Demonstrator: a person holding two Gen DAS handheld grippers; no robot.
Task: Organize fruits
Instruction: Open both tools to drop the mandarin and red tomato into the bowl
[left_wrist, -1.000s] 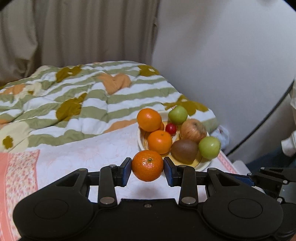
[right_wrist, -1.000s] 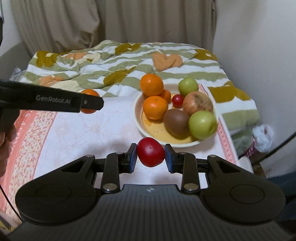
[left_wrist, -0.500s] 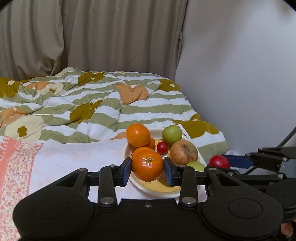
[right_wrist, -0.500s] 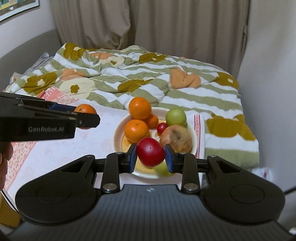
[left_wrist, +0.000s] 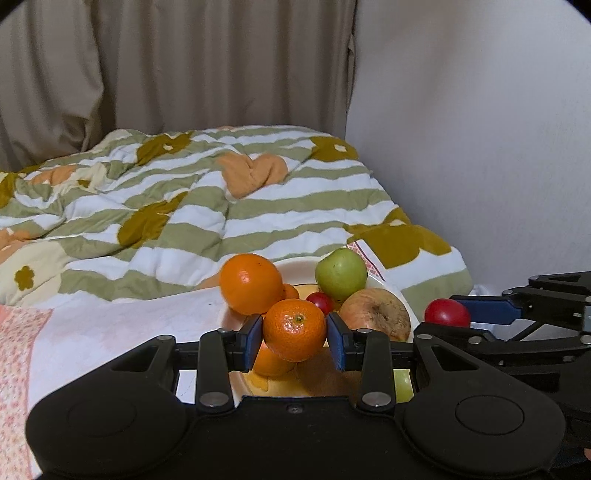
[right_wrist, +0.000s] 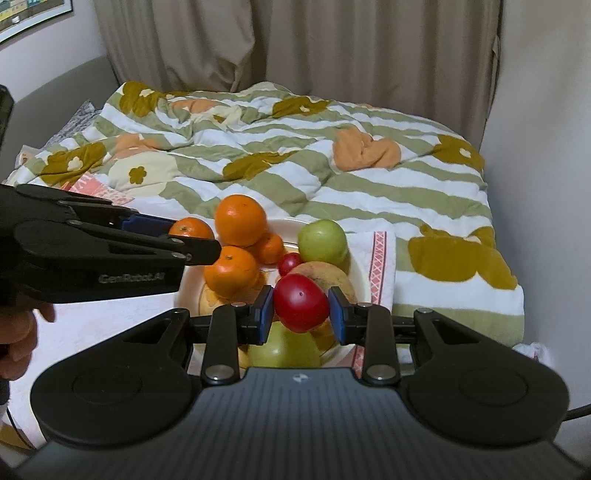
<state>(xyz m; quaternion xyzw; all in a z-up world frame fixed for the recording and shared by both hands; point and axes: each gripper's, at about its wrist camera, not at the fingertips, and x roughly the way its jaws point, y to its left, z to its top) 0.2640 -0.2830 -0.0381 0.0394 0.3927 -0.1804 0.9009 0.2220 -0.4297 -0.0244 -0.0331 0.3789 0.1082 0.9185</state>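
Claw hiding green apple

Plate mostly covered by fruit, near rim lost behind right gripper. Lower green apple half hidden under red fruit. Brown-skinned fruit behind it partly masked, kind unclear.

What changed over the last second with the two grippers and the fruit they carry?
Both grippers moved forward from short of the plate to over it. The left gripper brought its mandarin above the plate's near side; the right gripper brought its red fruit over the fruit pile. Both grips stayed shut, and nothing was released. The fruit on the plate stayed put.
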